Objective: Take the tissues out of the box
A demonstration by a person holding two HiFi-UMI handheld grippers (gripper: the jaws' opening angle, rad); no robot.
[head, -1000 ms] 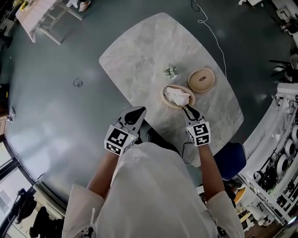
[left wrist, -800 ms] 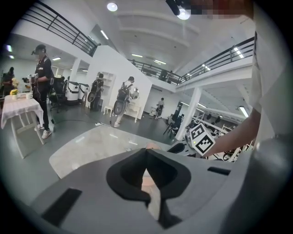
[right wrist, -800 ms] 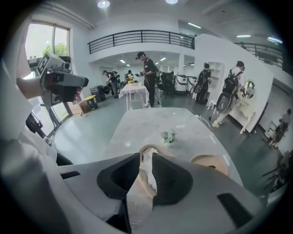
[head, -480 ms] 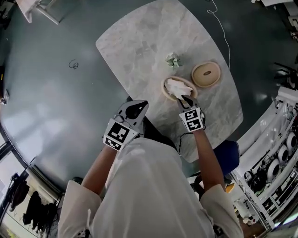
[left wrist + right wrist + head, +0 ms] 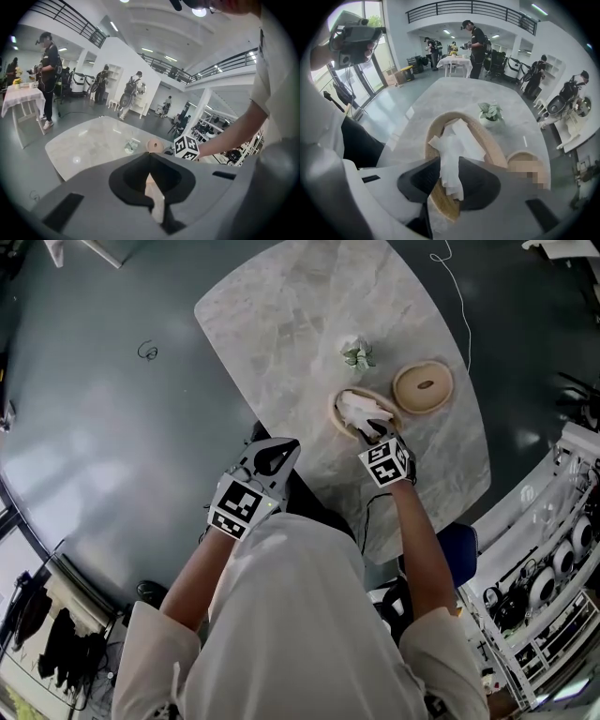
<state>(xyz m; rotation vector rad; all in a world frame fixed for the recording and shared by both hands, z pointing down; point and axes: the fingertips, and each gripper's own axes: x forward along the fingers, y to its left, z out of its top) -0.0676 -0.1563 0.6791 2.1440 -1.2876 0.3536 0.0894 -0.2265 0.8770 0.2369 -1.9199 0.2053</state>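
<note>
Left claw (image 5: 272, 457) is hanging just off the near edge of the marble desk (image 5: 281, 324), its jaws sitting together with nothing between them. Further right, a small potted plant (image 5: 357, 353) is standing on the desk behind the round woven box (image 5: 339, 418), which is lying open with the white tissues (image 5: 356, 407) bunching up inside it. Right claw (image 5: 378, 430) is pointing steeply down into the box; its jaws have just been opening and are standing apart, with a strip of tissue (image 5: 451, 164) hanging loosely between them. Rightmost, the box's lid (image 5: 424, 386) is lying flat beside it.
</note>
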